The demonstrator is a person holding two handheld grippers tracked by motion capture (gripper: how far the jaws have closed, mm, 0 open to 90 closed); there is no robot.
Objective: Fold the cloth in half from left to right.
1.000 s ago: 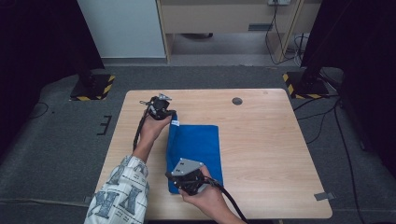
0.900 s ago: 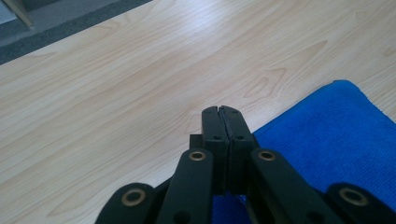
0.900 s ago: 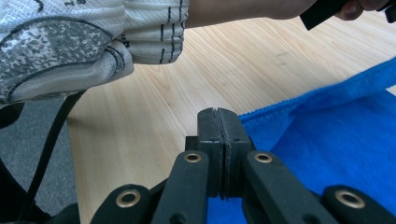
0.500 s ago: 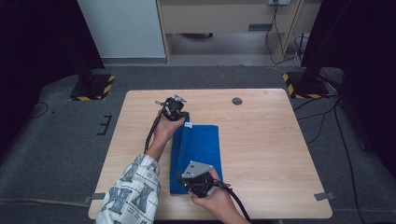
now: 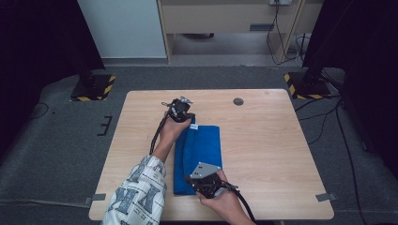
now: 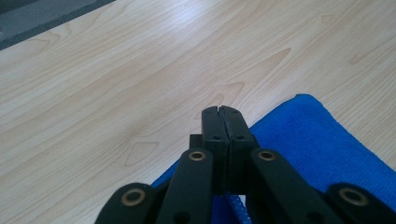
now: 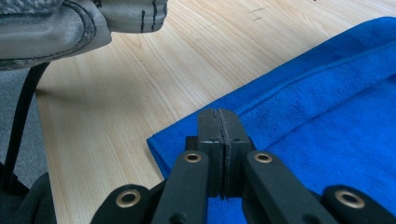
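Two grippers work a folded blue towel [image 5: 198, 157] at mid-table [image 5: 272, 140]. Left gripper [image 5: 182, 111] sits at the towel's far left corner, right gripper [image 5: 202, 183] at its near edge, both jaws fully closed, pinching towel edge apparently.

Surroundings of the work surface

We see a light wooden table [image 5: 272, 140] with a small dark round disc [image 5: 238, 101] near its far edge, grey carpet [image 5: 56, 140] around it, and two black stand bases with yellow-black striped edges [image 5: 92, 87] [image 5: 307, 85] beyond.
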